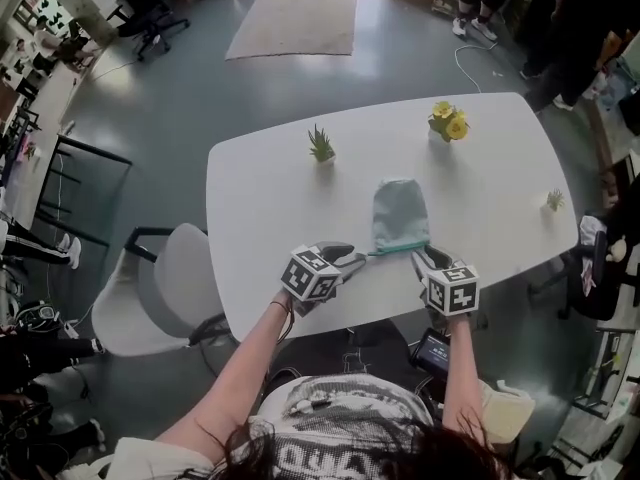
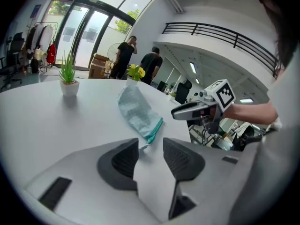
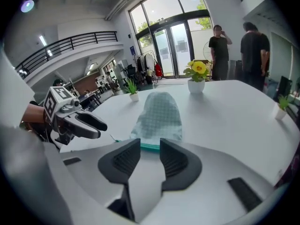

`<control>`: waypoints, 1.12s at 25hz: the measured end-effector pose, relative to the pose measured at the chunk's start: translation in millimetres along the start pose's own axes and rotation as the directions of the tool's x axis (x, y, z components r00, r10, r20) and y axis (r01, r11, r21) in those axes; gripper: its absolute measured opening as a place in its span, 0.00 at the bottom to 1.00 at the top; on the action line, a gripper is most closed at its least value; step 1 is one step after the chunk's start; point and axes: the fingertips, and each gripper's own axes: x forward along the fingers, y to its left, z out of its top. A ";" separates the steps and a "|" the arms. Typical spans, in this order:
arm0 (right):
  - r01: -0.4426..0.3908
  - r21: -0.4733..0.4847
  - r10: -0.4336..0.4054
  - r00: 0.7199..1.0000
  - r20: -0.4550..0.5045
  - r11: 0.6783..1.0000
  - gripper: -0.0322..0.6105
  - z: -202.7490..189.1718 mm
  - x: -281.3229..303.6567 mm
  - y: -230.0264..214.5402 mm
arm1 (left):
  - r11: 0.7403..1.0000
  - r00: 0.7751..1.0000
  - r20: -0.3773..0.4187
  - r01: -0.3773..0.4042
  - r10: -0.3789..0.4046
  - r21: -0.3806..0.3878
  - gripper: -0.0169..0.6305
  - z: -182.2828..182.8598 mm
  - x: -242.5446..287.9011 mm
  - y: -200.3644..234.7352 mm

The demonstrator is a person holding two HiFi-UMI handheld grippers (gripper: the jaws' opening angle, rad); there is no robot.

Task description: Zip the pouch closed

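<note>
With the left gripper [image 1: 352, 258] and right gripper [image 1: 426, 259] both gaping empty, a clumsy regrasp could shove the loose pouch [image 1: 400, 213] across the tabletop [image 1: 270, 198].

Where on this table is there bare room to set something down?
Bare: left end, between spiky plant and left tool; right side, between pouch, yellow flowers and small plant. Crowded: near edge, where left tool and right tool flank the pouch.

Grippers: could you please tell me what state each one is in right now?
Left gripper: open, holding nothing.
Right gripper: open, holding nothing; the pouch lies just ahead.
</note>
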 end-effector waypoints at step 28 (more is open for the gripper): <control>-0.067 -0.062 0.073 0.992 0.100 0.996 0.24 -50.1 -89.3 145.2 | 0.992 0.989 0.120 -0.092 0.081 0.088 0.13 -56.8 -94.8 -76.0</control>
